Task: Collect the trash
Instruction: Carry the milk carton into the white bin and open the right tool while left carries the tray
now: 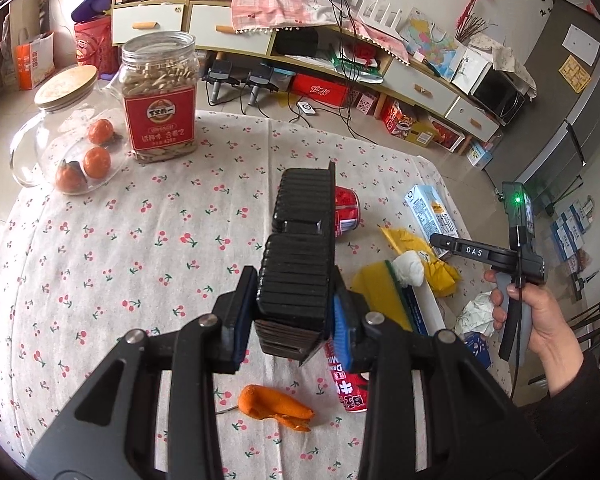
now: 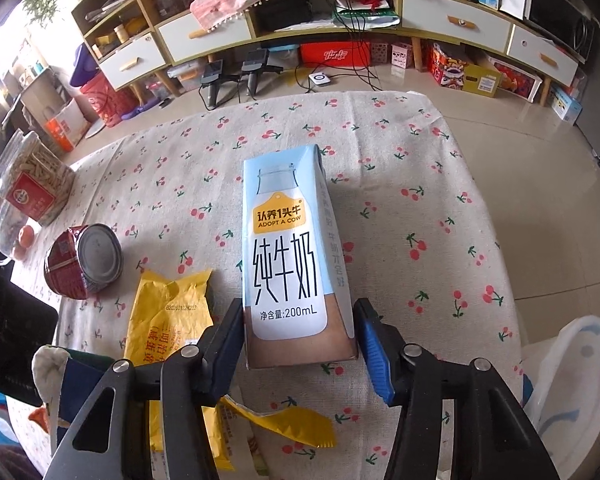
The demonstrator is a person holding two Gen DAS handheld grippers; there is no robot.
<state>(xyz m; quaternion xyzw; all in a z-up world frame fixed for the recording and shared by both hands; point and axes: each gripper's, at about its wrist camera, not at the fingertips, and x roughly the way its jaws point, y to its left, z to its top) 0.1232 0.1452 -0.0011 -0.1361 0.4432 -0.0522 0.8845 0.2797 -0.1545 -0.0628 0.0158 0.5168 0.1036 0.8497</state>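
Left wrist view is showing the left gripper clenching a black ribbed plastic tray, lifted above the cherry-print tablecloth. Beneath it an orange peel is lying on the cloth, with a red can beyond the tray. Further right a hand is holding the other gripper.

In the right wrist view the right gripper is straddling a milk carton lying flat on the cloth; its left pad is pressing the carton's side, and the blue right pad seems to be touching the bottom corner, though the angle leaves this uncertain. A yellow wrapper is lying just left of the carton.
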